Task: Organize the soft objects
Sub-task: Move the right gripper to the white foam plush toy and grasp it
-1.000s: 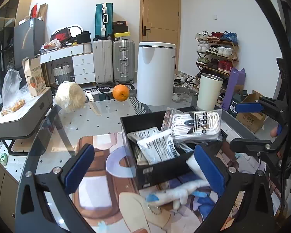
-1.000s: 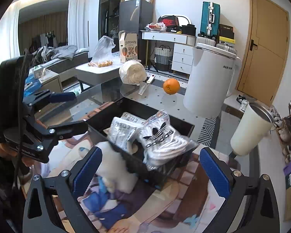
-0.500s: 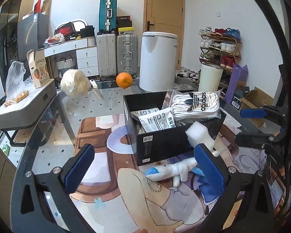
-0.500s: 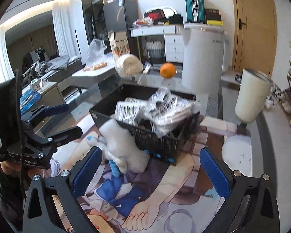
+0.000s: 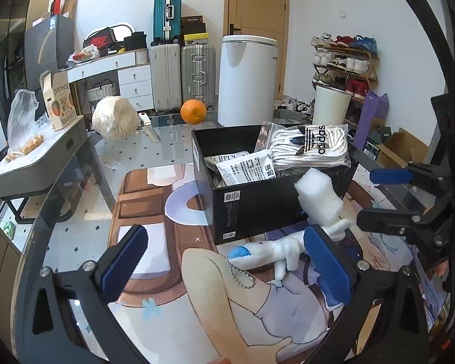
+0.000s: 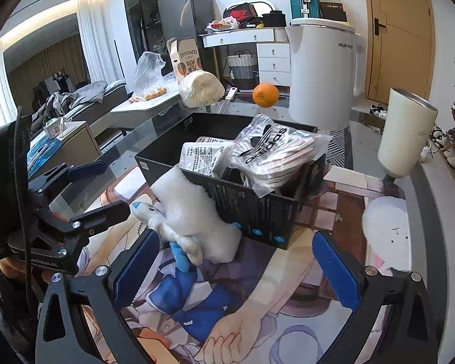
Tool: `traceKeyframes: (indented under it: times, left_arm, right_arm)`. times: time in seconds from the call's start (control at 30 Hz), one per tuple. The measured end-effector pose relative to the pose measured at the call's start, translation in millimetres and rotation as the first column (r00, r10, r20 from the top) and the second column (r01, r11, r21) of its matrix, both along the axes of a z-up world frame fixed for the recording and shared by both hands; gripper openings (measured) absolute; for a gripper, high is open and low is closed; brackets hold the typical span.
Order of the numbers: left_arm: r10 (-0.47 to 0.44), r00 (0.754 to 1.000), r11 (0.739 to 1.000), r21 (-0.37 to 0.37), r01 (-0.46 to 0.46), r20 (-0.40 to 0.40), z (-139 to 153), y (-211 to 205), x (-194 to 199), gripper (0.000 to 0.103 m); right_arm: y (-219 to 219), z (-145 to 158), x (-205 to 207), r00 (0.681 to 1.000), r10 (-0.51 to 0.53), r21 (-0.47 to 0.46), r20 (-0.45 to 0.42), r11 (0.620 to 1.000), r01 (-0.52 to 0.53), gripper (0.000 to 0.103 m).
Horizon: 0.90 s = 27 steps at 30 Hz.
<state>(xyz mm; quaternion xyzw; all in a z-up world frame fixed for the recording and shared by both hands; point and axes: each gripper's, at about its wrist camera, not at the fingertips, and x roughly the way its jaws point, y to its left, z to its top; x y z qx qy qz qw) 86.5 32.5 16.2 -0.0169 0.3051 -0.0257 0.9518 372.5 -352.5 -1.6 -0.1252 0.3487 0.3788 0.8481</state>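
A black box (image 5: 257, 209) (image 6: 257, 209) stands on the printed mat, holding a bagged Adidas sock pack (image 5: 312, 145) (image 6: 273, 151) and white printed packets (image 5: 245, 170) (image 6: 200, 154). A white plush toy with blue tips (image 5: 315, 209) (image 6: 191, 215) leans against the box's near wall on the mat. My left gripper (image 5: 227, 257) is open and empty, with the plush just inside its right finger. My right gripper (image 6: 233, 264) is open and empty just in front of the plush. Each gripper shows in the other's view (image 5: 400, 194) (image 6: 85, 188).
An orange (image 5: 193, 111) (image 6: 265, 94), a wrapped cabbage (image 5: 114, 121) (image 6: 200, 88) and a knife (image 5: 148, 126) lie at the glass table's far end. A white bin (image 5: 247, 79) and a cream cylinder (image 6: 405, 136) stand beyond. A grey side table (image 5: 39, 157) is on the left.
Both grippers have pulled back and down from over the box toward the near mat. The plush now stands in front of them. Both stay open.
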Motion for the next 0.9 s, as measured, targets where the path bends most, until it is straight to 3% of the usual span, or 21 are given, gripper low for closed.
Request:
traceKeyframes:
  times: [0.3,0.7,0.9]
  left_arm:
    - [0.029,1.000,1.000,-0.013,-0.029,0.003,0.4,10.3,-3.3,0.103]
    - [0.050,0.999,0.999,0.010,-0.050,0.017,-0.4,14.2,-4.3,0.103]
    - [0.060,0.998,0.998,0.013,-0.061,0.020,0.3,17.8,-5.7,0.103]
  right_arm:
    - [11.4,-14.2,6.1,0.998,-0.016,0.010,-0.068,1.000,0.016,0.102]
    - [33.9,-21.7,9.5,0.995,-0.043,0.018,-0.087,0.999,0.044,0.101]
    - [44.4,-24.0,6.9,0.996,-0.051,0.007,-0.075,0.999,0.052,0.089]
